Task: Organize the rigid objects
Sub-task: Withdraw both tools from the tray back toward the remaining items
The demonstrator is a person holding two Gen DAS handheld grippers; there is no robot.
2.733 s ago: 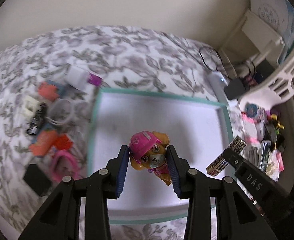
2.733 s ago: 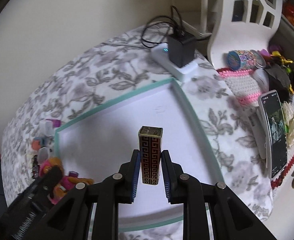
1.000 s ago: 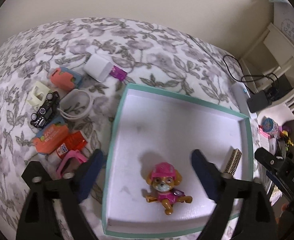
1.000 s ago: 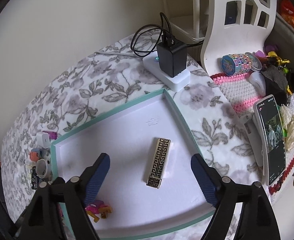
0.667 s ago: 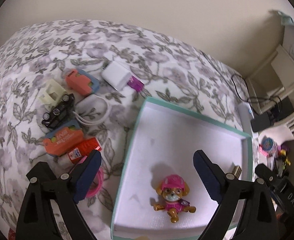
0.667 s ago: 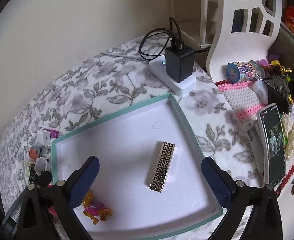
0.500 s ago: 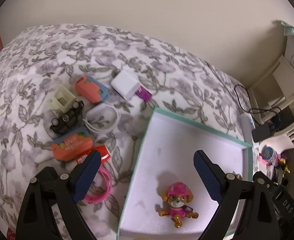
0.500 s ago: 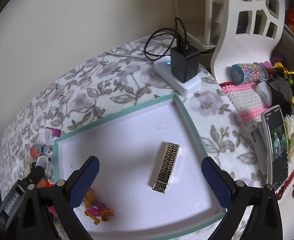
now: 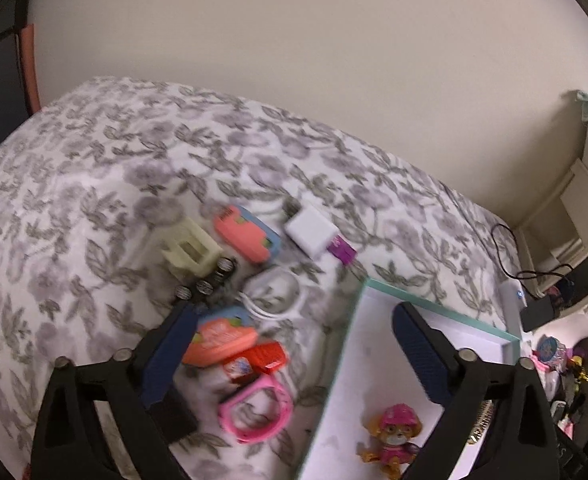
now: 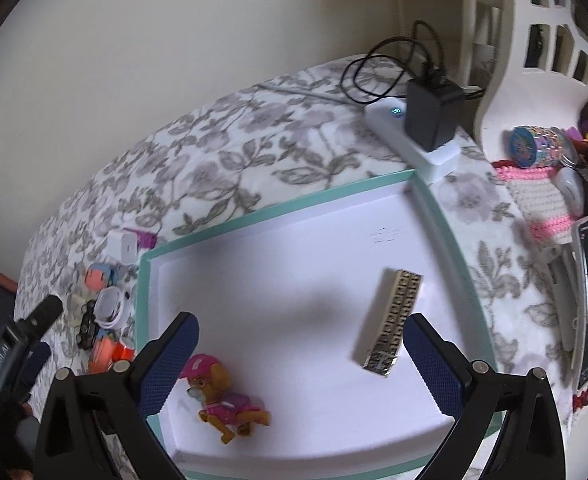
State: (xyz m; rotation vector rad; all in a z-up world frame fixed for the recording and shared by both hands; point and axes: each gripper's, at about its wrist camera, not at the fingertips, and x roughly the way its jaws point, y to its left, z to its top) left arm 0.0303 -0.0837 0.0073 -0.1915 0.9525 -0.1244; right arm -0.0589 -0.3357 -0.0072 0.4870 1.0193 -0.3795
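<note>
**Materials & finishes on the bed**

Bedspread (image 9: 94, 184): soft matt cloth w/ grey leaf print. Tray (image 10: 278, 216): looks like matt card, smooth white inside, teal rim. Toy pup (image 10: 222, 396): glossy moulded plastic. Patterned block (image 10: 392, 316): shiny, metallic-looking gold & black. Pink band (image 9: 258, 412): smooth, rubbery-looking. White charger (image 9: 312, 232): smooth plastic. Gripper fingers (image 10: 170, 360): blue pads w/ rough knurled texture, on matt black plastic.

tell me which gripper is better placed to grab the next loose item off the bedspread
Left, probably. The left gripper hangs with jaws opening, nothing between them, over the loose pile by the pink band; the right gripper is over the tray.
</note>
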